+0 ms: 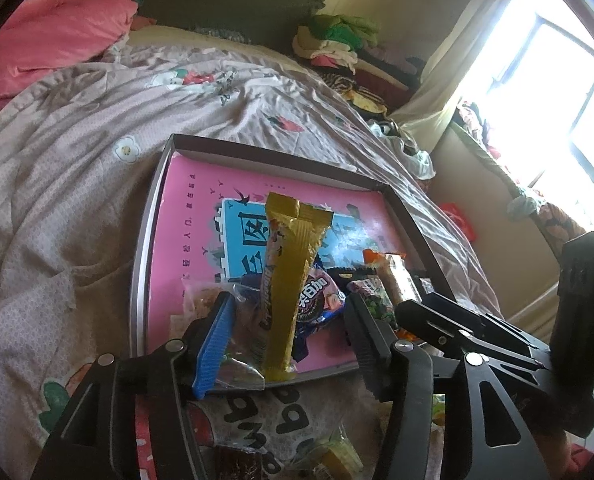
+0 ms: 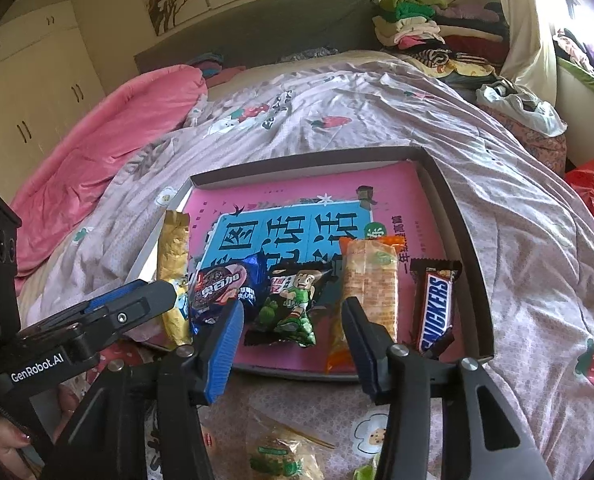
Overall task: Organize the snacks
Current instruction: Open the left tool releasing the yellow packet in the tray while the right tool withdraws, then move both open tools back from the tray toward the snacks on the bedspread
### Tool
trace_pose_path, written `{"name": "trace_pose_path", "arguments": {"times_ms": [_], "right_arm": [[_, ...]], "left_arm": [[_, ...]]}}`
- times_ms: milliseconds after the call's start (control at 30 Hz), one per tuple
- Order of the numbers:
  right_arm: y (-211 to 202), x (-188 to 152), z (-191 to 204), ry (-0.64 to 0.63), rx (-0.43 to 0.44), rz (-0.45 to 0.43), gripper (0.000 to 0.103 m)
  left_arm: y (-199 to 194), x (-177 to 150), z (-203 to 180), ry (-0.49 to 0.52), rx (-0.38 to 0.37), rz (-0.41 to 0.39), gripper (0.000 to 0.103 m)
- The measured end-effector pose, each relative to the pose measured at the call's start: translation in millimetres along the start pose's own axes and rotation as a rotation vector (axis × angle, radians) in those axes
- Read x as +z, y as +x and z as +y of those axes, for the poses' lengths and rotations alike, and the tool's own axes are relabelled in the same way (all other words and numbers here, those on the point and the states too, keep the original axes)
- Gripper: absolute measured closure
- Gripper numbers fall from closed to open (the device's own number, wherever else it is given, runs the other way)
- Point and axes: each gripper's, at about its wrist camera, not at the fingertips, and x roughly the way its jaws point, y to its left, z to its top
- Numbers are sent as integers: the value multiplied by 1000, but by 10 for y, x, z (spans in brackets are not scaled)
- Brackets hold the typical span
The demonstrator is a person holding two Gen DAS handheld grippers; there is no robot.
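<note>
A shallow box [image 1: 265, 156] with a pink printed floor lies on the bed. A row of snacks sits along its near side: a long gold bar [image 2: 173, 276], a blue cookie packet [image 2: 221, 292], a green cartoon packet [image 2: 293, 304], an orange cracker pack [image 2: 371, 280] and a Snickers bar [image 2: 435, 308]. My left gripper [image 1: 289, 338] is open. The gold bar [image 1: 287, 280] stands between its pads with gaps on both sides. My right gripper [image 2: 293, 344] is open just in front of the green packet and does not touch it.
Loose packets lie on the blanket in front of the box [image 2: 305, 160]: a clear bun bag [image 2: 281, 452] and a dark red one [image 1: 237, 460]. A pink quilt [image 2: 109, 148] is piled at the left and folded clothes [image 2: 417, 20] at the headboard. A hand [image 2: 5, 444] holds the left gripper.
</note>
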Motion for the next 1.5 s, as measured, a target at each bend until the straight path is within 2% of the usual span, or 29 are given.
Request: {"name": "trace_pose_path", "arguments": {"times_ms": [667, 1500], "right_arm": [[-167, 19, -44, -4, -12, -49, 42], [-435, 32, -331, 45, -50, -93, 39]], "left_arm": [[-226, 62, -67, 5, -24, -68, 28], [-415, 125, 17, -21, -8, -107, 26]]}}
